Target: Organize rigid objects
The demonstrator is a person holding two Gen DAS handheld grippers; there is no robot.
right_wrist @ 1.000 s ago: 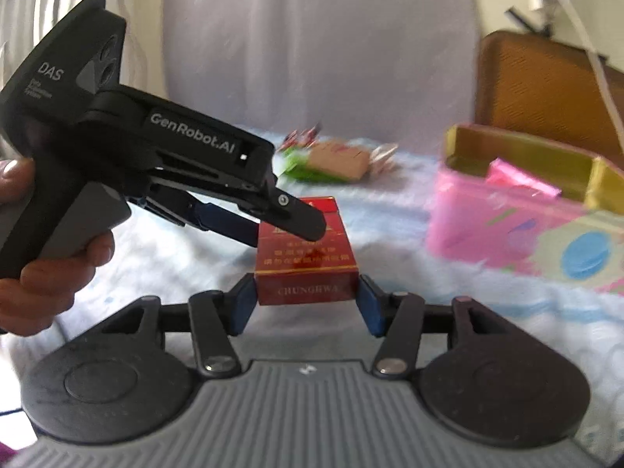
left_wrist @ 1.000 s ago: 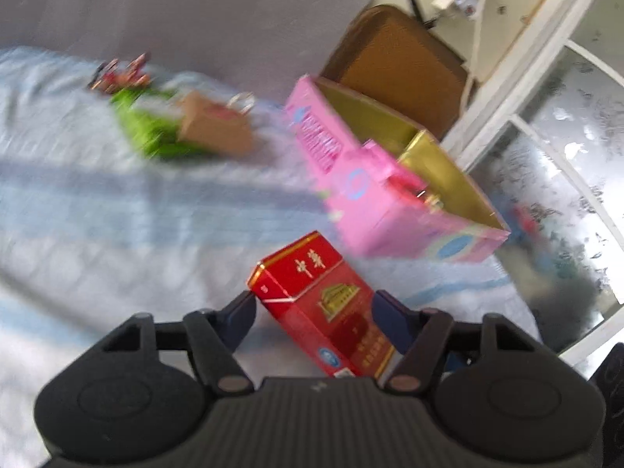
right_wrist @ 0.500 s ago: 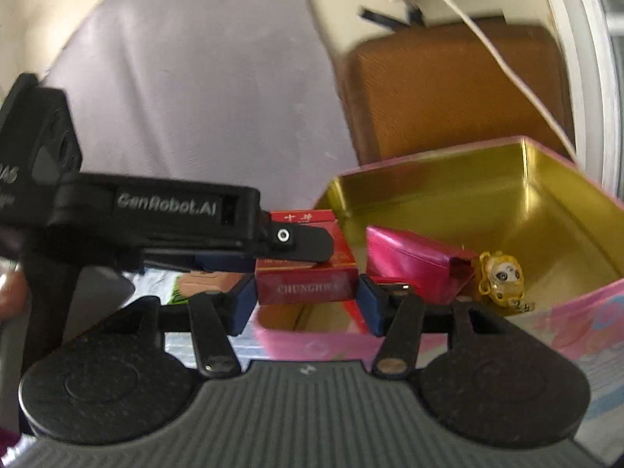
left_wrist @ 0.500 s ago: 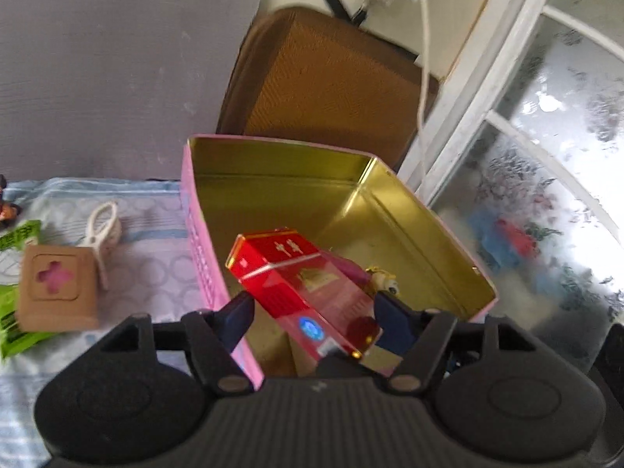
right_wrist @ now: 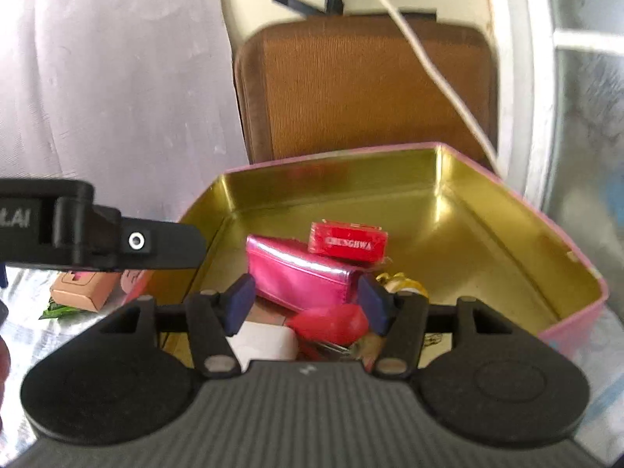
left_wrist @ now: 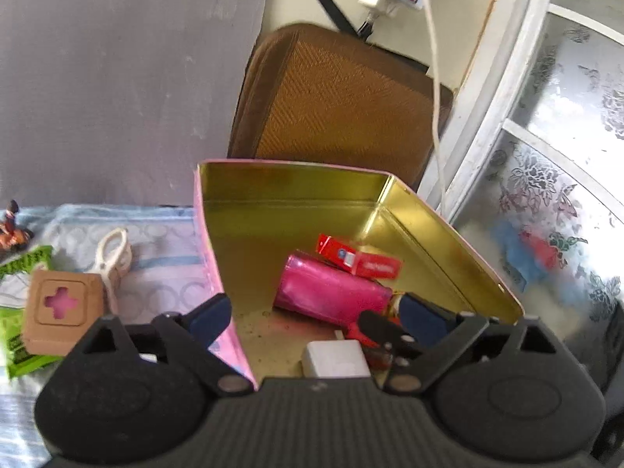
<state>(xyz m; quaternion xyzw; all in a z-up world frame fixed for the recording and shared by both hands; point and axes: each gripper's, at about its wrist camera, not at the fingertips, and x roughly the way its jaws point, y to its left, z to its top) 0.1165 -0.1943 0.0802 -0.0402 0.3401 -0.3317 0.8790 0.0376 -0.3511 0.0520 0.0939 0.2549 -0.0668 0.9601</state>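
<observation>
1. The left gripper (left_wrist: 314,316) has its jaws spread wide with nothing between them; one blue finger sits outside the tin's pink wall, the other over the tin's inside.
2. The right gripper (right_wrist: 308,304) also has its jaws apart, gripping nothing, and hangs over the near end of the tin.
3. The red cigarette pack (left_wrist: 358,260) lies inside the pink tin (left_wrist: 448,234), resting partly on a shiny magenta pouch (left_wrist: 331,292) toward the middle of the gold interior.
4. Near the tin's front edge sit a white block (left_wrist: 335,358) and a red rounded object (right_wrist: 331,321); a small yellow trinket (right_wrist: 397,282) shows beside the pouch.
5. Outside the tin, on the pale blue patterned cloth (left_wrist: 163,257), lie a tan box with a pink cross cutout (left_wrist: 62,312), a white clip (left_wrist: 113,261) and a green packet (left_wrist: 19,335).
6. A brown cushion (left_wrist: 343,97) stands behind the tin.
</observation>
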